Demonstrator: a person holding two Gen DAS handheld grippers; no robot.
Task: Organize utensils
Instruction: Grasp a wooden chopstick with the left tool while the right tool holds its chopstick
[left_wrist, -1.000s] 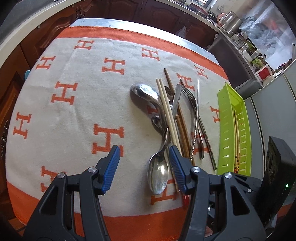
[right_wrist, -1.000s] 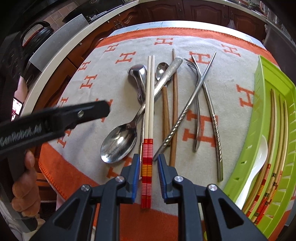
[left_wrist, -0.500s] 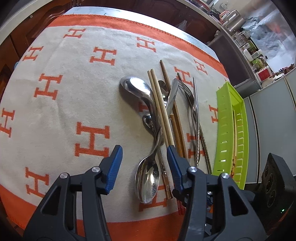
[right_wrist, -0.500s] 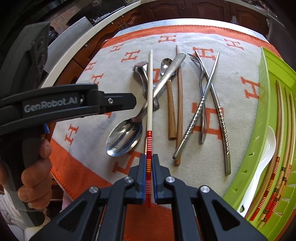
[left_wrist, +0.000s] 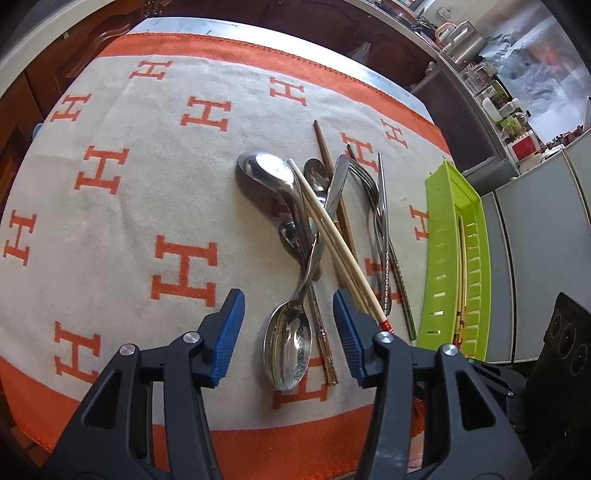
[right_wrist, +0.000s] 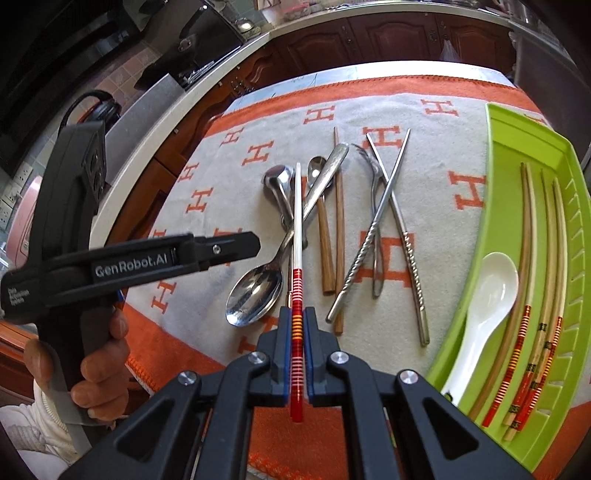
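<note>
Now we have the right claw (right_wrist: 296, 354) clamped on the pale chopsticks (right_wrist: 296, 229) at their red end; we should lift them clear of the spoon (right_wrist: 255, 295) toward the green tray (right_wrist: 491, 229). Our left claw (left_wrist: 288, 332) hovers open, empty.

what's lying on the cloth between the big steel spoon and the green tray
In the right wrist view: two brown wooden chopsticks, a steel fork and two crossed twisted-handle metal chopsticks.

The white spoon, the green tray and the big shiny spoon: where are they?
White spoon (right_wrist: 493, 280): right wrist view, on its bowl.
Green tray (right_wrist: 513, 140): right wrist view, on its bare floor.
Big shiny spoon (left_wrist: 288, 349): left wrist view, on its bowl.
</note>
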